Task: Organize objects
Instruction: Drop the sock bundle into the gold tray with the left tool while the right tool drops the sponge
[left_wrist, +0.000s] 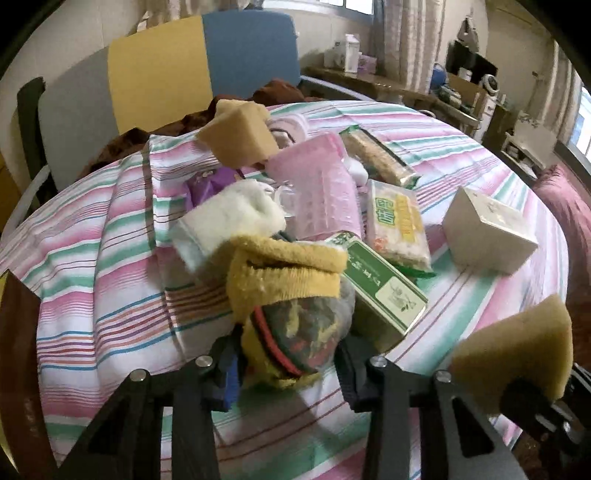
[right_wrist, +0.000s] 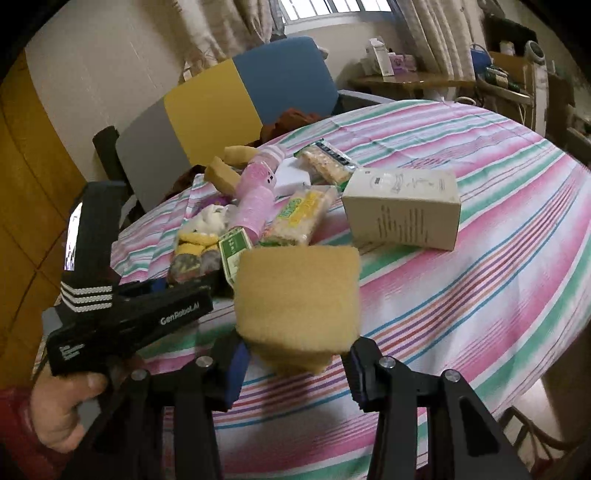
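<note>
Two items are picked up so far: left tongs (left_wrist: 286, 363) clamp a rolled yellow sock bundle (left_wrist: 291, 314) at lower centre, right tongs (right_wrist: 295, 363) squeeze a tan sponge (right_wrist: 297, 306). Snack packs (left_wrist: 399, 225), boxes and more sponges lie heaped mid-frame on the striped bench (left_wrist: 110, 280), seemingly unsorted.

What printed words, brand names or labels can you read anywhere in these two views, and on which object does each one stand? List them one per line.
"GenRobot.AI": white lettering on the left gripper's black body.
Green box: white characters, too blurred to read.
Yellow-labelled snack pack: large green characters, not legible.
White carton: small print and icons, too small to read.
Nothing else carries readable text.
</note>
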